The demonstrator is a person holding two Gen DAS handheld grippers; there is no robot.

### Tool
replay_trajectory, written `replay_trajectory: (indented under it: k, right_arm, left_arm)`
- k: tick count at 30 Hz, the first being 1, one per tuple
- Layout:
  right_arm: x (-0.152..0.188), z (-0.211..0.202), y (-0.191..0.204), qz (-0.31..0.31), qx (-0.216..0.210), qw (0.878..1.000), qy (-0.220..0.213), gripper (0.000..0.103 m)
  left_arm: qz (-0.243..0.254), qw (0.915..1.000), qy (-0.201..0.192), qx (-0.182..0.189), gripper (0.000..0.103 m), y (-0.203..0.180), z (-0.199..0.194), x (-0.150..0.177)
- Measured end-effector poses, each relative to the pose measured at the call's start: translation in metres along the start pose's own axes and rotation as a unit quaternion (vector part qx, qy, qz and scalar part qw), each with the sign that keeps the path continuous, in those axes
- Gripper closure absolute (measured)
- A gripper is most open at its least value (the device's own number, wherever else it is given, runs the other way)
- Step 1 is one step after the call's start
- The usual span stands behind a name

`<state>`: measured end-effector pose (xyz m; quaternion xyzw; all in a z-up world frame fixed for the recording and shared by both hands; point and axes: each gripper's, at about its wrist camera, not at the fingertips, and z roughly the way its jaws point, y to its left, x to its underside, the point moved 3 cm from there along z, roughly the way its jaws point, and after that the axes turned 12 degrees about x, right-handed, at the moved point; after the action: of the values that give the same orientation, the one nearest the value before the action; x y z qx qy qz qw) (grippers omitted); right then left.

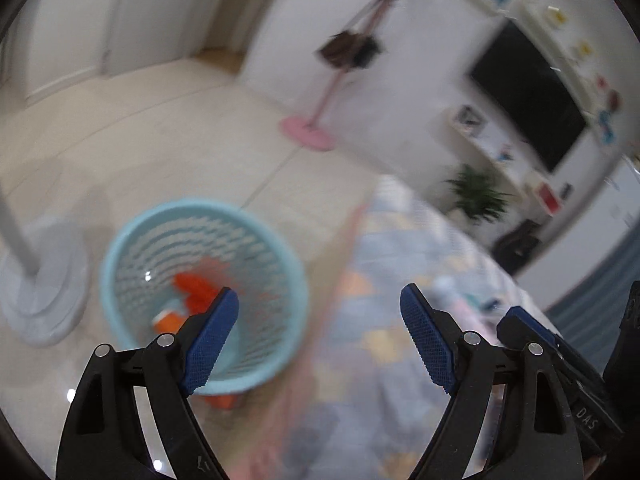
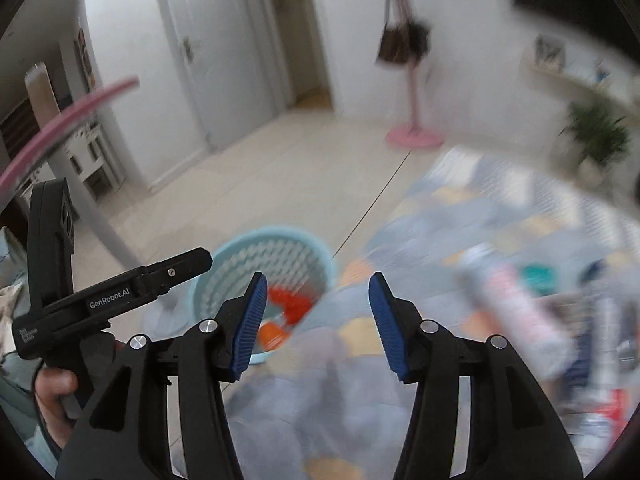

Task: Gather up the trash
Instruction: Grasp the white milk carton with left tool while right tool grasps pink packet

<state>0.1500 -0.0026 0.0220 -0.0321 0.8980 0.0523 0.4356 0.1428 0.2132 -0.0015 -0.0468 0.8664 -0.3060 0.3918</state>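
Observation:
A light blue mesh waste basket (image 1: 120, 264) (image 2: 288, 236) stands on the tiled floor at the edge of a patterned play mat (image 1: 400, 248). Orange trash (image 1: 192, 286) (image 2: 290, 304) lies in its bottom. My left gripper (image 1: 320, 340) hangs open above the mat, just right of the basket, with nothing between its blue pads. My right gripper (image 2: 318, 320) is also open and empty, and points at the mat beside the basket. Blurred litter, a pale pinkish piece (image 2: 516, 304) and a teal one (image 2: 540, 276), lies on the mat to the right. A hand (image 2: 52, 400) holds the left gripper's handle.
A grey fan stand's base (image 1: 40, 300) sits left of the basket. A pink coat stand (image 1: 308, 128) (image 2: 414, 136) with hanging bags stands by the far wall. A TV (image 1: 528, 96), shelves and a potted plant (image 1: 476, 192) line the right wall. Both views are motion-blurred.

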Motion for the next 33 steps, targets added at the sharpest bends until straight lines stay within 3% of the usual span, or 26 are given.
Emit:
replay_trajectory:
  k: [7, 10, 14, 17, 20, 26, 33]
  right_arm:
    - [0.019, -0.087, -0.123, 0.041, 0.111, 0.991, -0.059, 0.053]
    - [0.037, -0.106, -0.17, 0.063, 0.152, 0.985, -0.055, 0.053]
    - [0.067, -0.118, -0.236, 0.107, 0.193, 0.975, -0.036, 0.053]
    - [0.098, -0.118, -0.269, 0.128, 0.223, 0.966, -0.012, 0.053]
    - [0.141, -0.109, -0.296, 0.157, 0.233, 0.959, 0.029, 0.053]
    - [0.186, -0.084, -0.317, 0.185, 0.226, 0.954, 0.073, 0.053]
    - [0.202, -0.061, -0.316, 0.184, 0.225, 0.953, 0.09, 0.053]
  left_arm:
    - [0.096, 0.9926, 0.026, 0.07, 0.017, -0.141, 0.018, 0.047]
    - [0.129, 0.9848, 0.071, 0.092, 0.013, -0.191, 0.042, 0.086]
    - [0.184, 0.9689, 0.139, 0.089, 0.013, -0.236, 0.082, 0.144]
    - [0.216, 0.9564, 0.18, 0.08, 0.013, -0.245, 0.108, 0.18]
    - [0.243, 0.9475, 0.203, 0.044, 0.013, -0.246, 0.129, 0.204]
    - [0.228, 0.9458, 0.229, 0.032, 0.013, -0.234, 0.15, 0.221]
    - [0.197, 0.9499, 0.238, 0.046, 0.013, -0.23, 0.161, 0.23]
